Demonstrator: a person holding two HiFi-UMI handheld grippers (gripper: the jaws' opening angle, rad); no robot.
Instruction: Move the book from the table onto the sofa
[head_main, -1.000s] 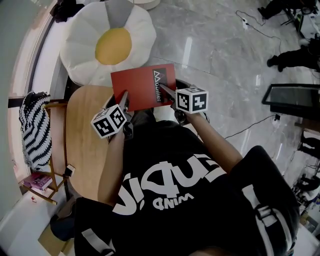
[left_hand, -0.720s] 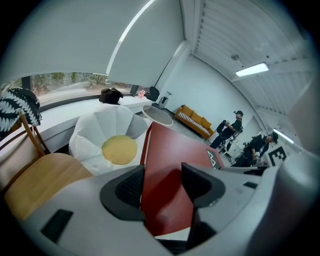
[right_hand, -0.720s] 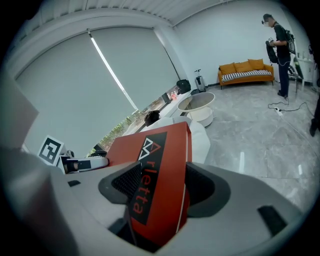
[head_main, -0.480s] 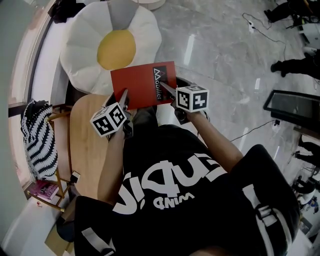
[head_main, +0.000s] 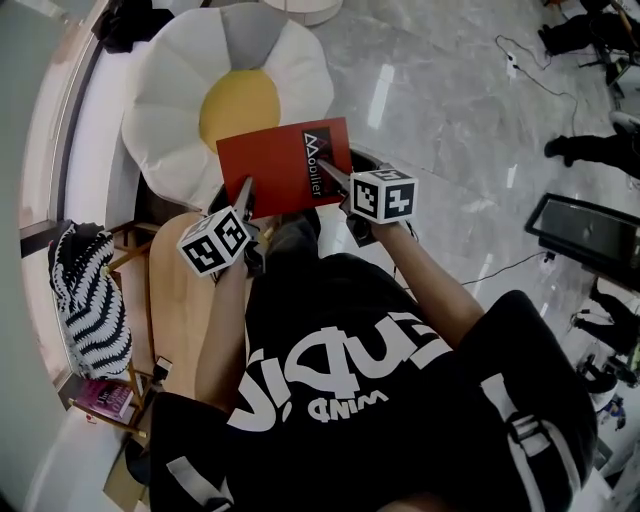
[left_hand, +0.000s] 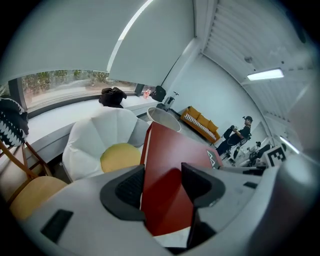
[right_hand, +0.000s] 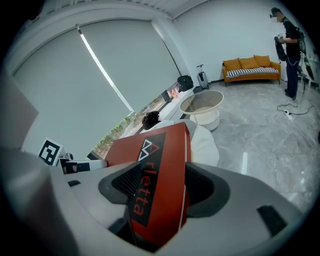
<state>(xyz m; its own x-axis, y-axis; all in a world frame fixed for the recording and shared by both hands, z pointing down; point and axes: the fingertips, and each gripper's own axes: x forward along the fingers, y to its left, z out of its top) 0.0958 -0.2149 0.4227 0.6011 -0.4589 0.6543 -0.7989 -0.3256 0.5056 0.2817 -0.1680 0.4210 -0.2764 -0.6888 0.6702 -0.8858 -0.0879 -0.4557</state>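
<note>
The left gripper (head_main: 244, 192) and right gripper (head_main: 330, 176) each pinch the book (head_main: 280, 165) between their jaws; carry it level (both together) over the sofa (head_main: 170, 90) before lowering.

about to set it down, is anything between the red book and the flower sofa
Nothing visible does. The red book, clamped in the left tool and right tool, hangs at the near edge of the flower sofa, and the seat part that shows is bare.

Open studio-like lounge: marble floor (head_main: 430, 90), flower-shaped sofa (head_main: 170, 90), orange couch (right_hand: 248, 67), roller blind (right_hand: 75, 85)
</note>
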